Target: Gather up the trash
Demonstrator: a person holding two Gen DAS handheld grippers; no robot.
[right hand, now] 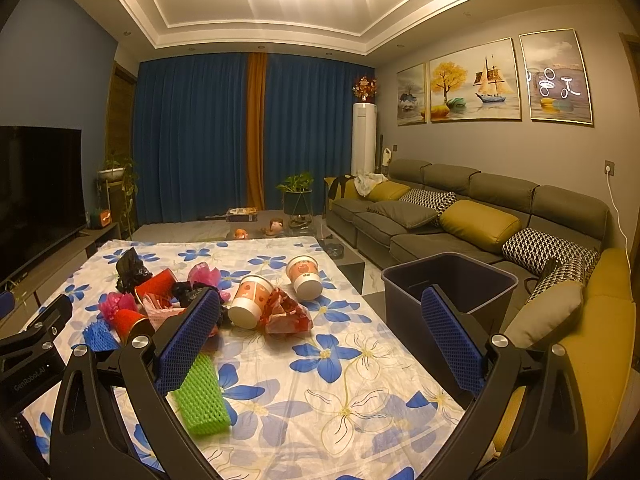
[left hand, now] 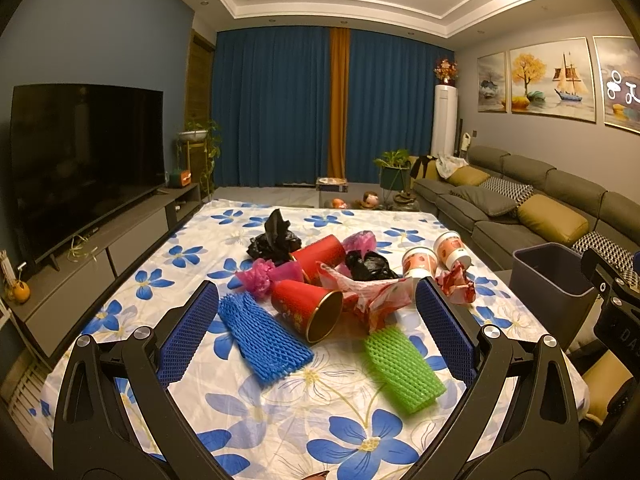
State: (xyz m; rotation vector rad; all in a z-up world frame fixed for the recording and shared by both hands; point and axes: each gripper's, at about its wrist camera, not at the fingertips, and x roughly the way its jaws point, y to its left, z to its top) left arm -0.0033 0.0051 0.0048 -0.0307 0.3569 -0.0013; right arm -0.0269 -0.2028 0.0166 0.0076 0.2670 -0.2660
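- The left gripper [left hand: 316, 312] hangs above the near edge of the table [left hand: 280, 420], its blue-padded fingers [left hand: 188, 332] spread wide and holding nothing.
- The right gripper [right hand: 320, 340] hovers at the table's right side, its fingers [right hand: 188, 340] likewise spread apart and empty.
- The trash sits heaped on the flowered cloth in the middle of the table: a blue foam net [left hand: 264, 340] lies near left, with a green foam net [left hand: 404, 364] near right of it.
- A red cup [left hand: 308, 312] lies tipped on its side between the two nets, its gold mouth facing near; a second red cup [left hand: 320, 256] lies just behind it.
- Black bags [left hand: 272, 240], pink bags [left hand: 260, 276] and a crumpled red-and-white wrapper [left hand: 376, 296] crowd around the cups.
- Two paper cups [right hand: 276, 292] lie on their sides at the far right of the heap.
- A dark bin [right hand: 448, 284] stands off the table's right edge, beside the sofa [right hand: 460, 208], open-topped.
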